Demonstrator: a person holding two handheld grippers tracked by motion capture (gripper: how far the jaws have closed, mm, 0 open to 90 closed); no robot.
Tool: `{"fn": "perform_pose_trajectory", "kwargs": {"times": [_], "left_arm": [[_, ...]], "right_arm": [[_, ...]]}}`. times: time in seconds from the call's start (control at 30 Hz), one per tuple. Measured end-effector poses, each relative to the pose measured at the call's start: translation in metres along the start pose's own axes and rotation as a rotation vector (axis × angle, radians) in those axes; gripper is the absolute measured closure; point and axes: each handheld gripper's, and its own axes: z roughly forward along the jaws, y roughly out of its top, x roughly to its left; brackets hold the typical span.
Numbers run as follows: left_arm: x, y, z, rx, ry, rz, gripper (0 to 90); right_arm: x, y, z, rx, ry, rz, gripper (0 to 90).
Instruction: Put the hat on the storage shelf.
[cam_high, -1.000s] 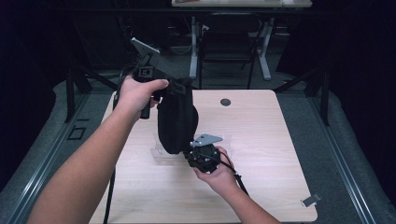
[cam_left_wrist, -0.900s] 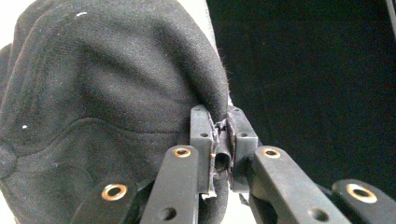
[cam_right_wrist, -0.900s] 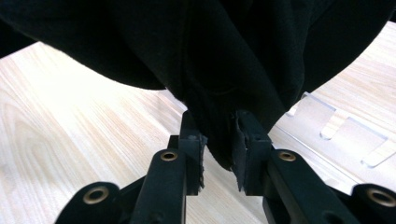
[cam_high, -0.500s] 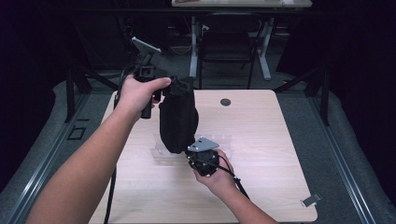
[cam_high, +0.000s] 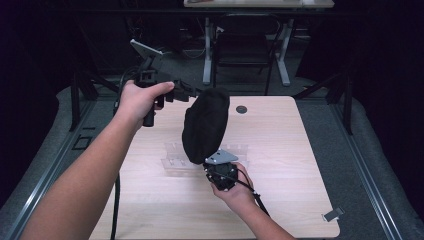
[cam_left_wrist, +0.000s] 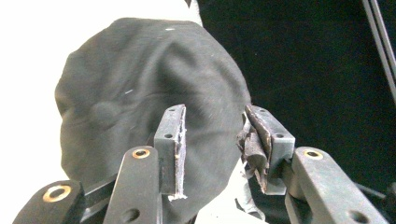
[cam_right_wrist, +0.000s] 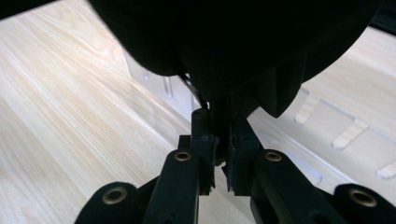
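No legible text, labels, brands or nos. anywhere in these views

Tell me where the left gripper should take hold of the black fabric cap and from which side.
Grip the top edge of the black fabric cap, coming in from the person's left, where the left gripper, jaws just opened, faces the rounded crown. The right gripper already pinches the bottom edge, so the cap hangs upright and its top is free.
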Motion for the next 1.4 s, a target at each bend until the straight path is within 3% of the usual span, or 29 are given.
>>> {"fn": "perform_pose_trajectory", "kwargs": {"times": [0.13,0.37,0.63,0.77,1.13,1.3,1.4], "left_arm": [[0.009,-0.001,-0.002,0.007,0.006,-0.010,59.7],[0.020,-0.003,-0.008,-0.003,0.018,-0.025,59.7],[0.034,-0.006,-0.022,-0.024,0.029,-0.045,59.1],[0.041,-0.007,-0.026,-0.030,0.043,-0.047,58.2],[0.069,-0.015,-0.031,-0.020,0.135,-0.049,55.5],[0.080,-0.020,-0.032,-0.021,0.194,-0.028,54.8],[0.087,-0.022,-0.032,-0.026,0.207,-0.033,53.9]], "right_arm": [[-0.004,-0.005,0.001,0.010,0.014,0.025,83.7],[-0.003,-0.013,0.001,0.010,0.004,-0.002,83.4],[-0.007,-0.016,-0.001,0.012,0.010,0.024,82.7],[-0.006,-0.016,-0.002,0.015,0.020,0.021,77.2],[-0.007,-0.021,-0.008,0.024,0.037,0.018,66.6],[-0.006,-0.024,-0.011,0.031,0.041,0.002,62.4],[-0.005,-0.025,-0.014,0.037,0.039,-0.015,60.3]]}}
